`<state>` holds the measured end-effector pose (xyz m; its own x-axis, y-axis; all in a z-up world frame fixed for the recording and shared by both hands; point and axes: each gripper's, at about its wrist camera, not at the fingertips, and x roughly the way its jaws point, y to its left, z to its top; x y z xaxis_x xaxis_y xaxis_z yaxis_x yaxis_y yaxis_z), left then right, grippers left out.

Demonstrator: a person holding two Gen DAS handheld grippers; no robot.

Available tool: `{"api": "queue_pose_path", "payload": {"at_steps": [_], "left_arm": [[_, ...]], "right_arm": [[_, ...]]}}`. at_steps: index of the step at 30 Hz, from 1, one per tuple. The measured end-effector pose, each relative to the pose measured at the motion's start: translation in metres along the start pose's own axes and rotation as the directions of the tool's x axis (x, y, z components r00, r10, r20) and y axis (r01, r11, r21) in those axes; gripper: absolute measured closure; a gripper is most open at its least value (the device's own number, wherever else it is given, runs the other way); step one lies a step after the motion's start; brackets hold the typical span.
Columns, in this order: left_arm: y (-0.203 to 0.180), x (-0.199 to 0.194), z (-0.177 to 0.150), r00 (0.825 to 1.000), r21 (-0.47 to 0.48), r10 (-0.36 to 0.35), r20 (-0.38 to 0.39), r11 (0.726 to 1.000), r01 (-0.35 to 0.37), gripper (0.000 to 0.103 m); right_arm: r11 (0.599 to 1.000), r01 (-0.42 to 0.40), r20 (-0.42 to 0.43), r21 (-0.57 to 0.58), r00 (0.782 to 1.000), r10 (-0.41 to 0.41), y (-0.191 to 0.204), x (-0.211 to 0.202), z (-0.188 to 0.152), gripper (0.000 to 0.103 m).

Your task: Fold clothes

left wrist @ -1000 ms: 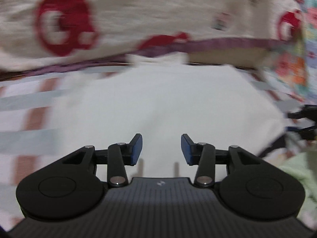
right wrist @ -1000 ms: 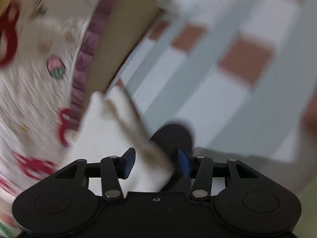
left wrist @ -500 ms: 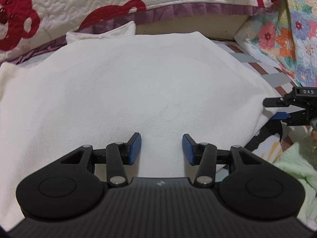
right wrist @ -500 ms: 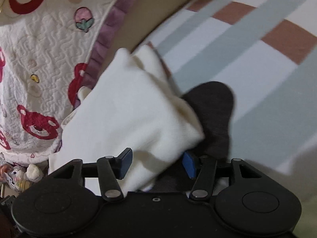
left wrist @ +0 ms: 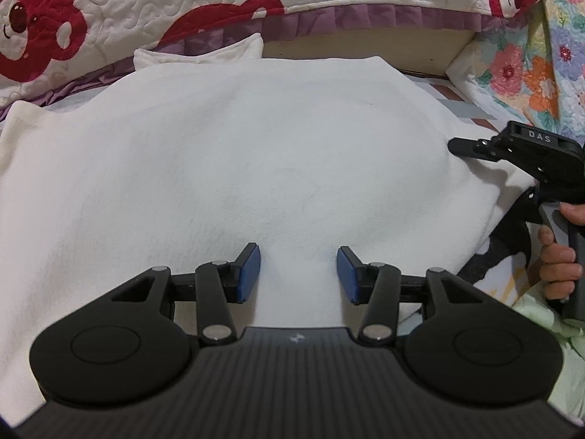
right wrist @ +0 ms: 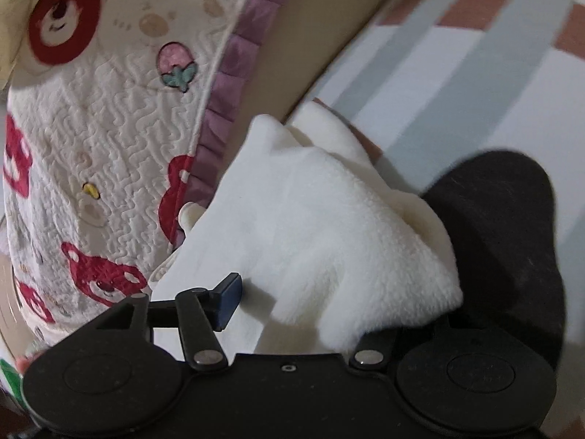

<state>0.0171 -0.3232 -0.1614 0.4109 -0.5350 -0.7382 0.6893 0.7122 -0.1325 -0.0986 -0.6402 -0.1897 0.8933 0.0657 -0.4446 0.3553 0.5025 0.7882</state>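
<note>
A white fleece garment [left wrist: 256, 153] lies spread flat on the striped sheet [right wrist: 457, 73]. My left gripper [left wrist: 298, 274] hovers over its near edge, open, blue pads apart, nothing pinched between them. At the garment's right edge a hand holds my right gripper [left wrist: 471, 146]. In the right wrist view, the right gripper [right wrist: 299, 311] has its jaws opening. A folded corner of the garment [right wrist: 329, 241] lies loose between them and hides the right pad. The left pad [right wrist: 228, 301] stands clear of the cloth.
A bear-print quilt [left wrist: 146, 7] with a purple frill hangs along the far side over a tan board [left wrist: 365, 44]. A floral quilt [left wrist: 530, 55] is at the right. A dark garment [right wrist: 504, 226] lies under the white corner. Pale green cloth [left wrist: 541, 314] sits near right.
The left view has steadied over the flat garment. The right gripper has come further into it from the right; its jaws have widened and the white corner has slumped between them.
</note>
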Motion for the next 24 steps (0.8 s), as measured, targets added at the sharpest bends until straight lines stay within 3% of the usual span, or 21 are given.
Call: {"api": "queue_pose_path", "payload": {"at_steps": [1,2,3,5,11,14,16,20,24], "left_arm": [[0.0,0.0,0.0,1.0,-0.002,0.002,0.001,1.0,-0.002,0.057],[0.0,0.0,-0.001,1.0,-0.004,0.004,0.002,1.0,-0.004,0.057],[-0.001,0.0,-0.001,1.0,-0.006,0.006,0.003,1.0,-0.006,0.057],[-0.001,0.0,-0.001,1.0,-0.012,0.009,0.005,1.0,-0.009,0.057],[0.006,-0.004,-0.011,0.999,-0.057,-0.015,0.047,0.998,0.018,0.057],[0.005,-0.004,-0.007,0.999,-0.037,-0.022,0.025,0.999,0.023,0.057],[0.016,-0.011,-0.001,0.998,-0.075,-0.061,-0.001,0.995,0.061,0.057],[0.046,-0.028,0.012,0.986,-0.181,-0.16,-0.049,0.972,0.149,0.056],[0.104,-0.083,0.021,0.994,-0.278,-0.103,0.036,0.954,0.109,0.056]], "right_arm": [[1.0,-0.002,0.002,-0.012,1.0,0.002,0.002,0.002,0.001,0.041],[0.999,-0.014,0.012,-0.029,1.0,0.014,0.005,0.001,0.002,0.059],[0.998,-0.031,0.025,-0.049,0.999,0.032,0.009,-0.001,0.003,0.069],[0.99,-0.064,0.034,-0.123,0.997,0.068,0.022,-0.007,0.008,0.076],[0.964,-0.201,-0.012,-0.176,0.979,0.202,0.072,-0.016,0.024,0.079],[0.932,-0.258,-0.072,-0.255,0.966,0.248,0.11,-0.011,0.025,0.08],[0.905,-0.301,-0.125,-0.299,0.953,0.276,0.137,-0.003,0.024,0.08],[0.851,-0.383,-0.24,-0.361,0.919,0.312,0.19,0.02,0.014,0.08],[0.781,-0.478,-0.366,-0.401,0.866,0.342,0.242,0.044,-0.009,0.08]]}}
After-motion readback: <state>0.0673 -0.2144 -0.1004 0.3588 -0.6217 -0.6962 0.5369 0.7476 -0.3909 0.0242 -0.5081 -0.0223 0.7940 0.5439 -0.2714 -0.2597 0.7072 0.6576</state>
